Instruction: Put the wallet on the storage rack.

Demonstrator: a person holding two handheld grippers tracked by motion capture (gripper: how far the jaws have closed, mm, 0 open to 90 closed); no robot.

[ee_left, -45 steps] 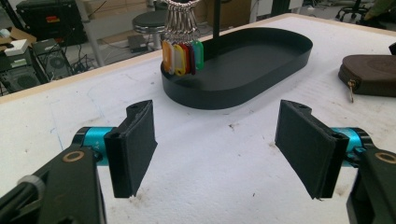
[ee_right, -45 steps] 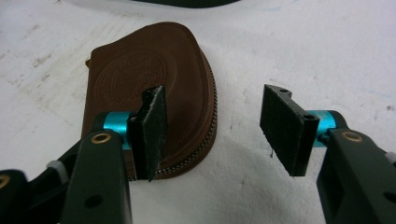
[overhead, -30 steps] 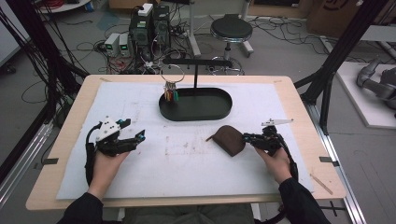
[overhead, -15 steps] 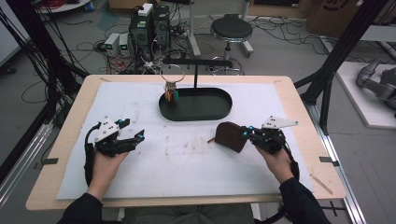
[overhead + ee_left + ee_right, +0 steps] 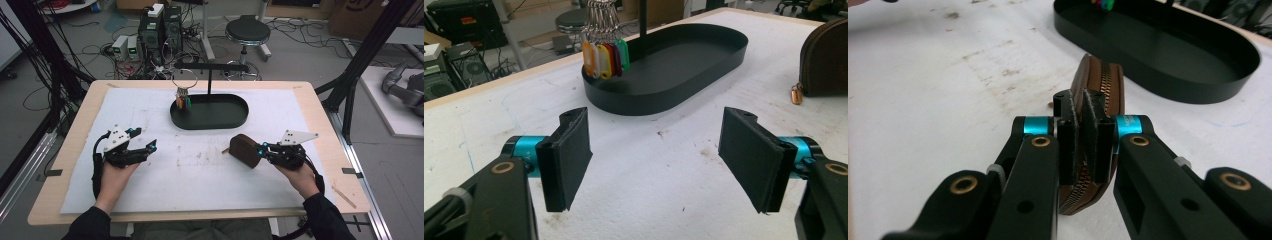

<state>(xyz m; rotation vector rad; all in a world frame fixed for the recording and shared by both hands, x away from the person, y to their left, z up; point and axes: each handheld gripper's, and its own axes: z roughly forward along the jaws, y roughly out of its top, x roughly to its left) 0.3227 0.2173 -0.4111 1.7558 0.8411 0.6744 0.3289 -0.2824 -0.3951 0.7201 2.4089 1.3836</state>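
A brown leather zip pouch point(image 5: 242, 150) stands on edge, lifted off the white mat right of centre. My right gripper point(image 5: 260, 150) is shut on it. In the right gripper view the pads point(image 5: 1066, 132) pinch the pouch point(image 5: 1103, 82) across its brass zip, my right gripper point(image 5: 1083, 117) pointing toward the tray. My left gripper point(image 5: 150, 146) rests at the left of the mat, open with nothing between its fingers. From my left gripper point(image 5: 659, 160) the pouch point(image 5: 826, 60) shows at the far right with its zip pull point(image 5: 796, 95) hanging.
A black oval tray point(image 5: 240, 120) sits at the back centre with a T-shaped stand point(image 5: 210, 66). A key ring with coloured tags point(image 5: 183, 102) hangs from the stand's left end. The mat between the two hands is bare and stained.
The right gripper has risen with the pouch, bringing it from lying flat up onto its edge. The left gripper has stayed put.
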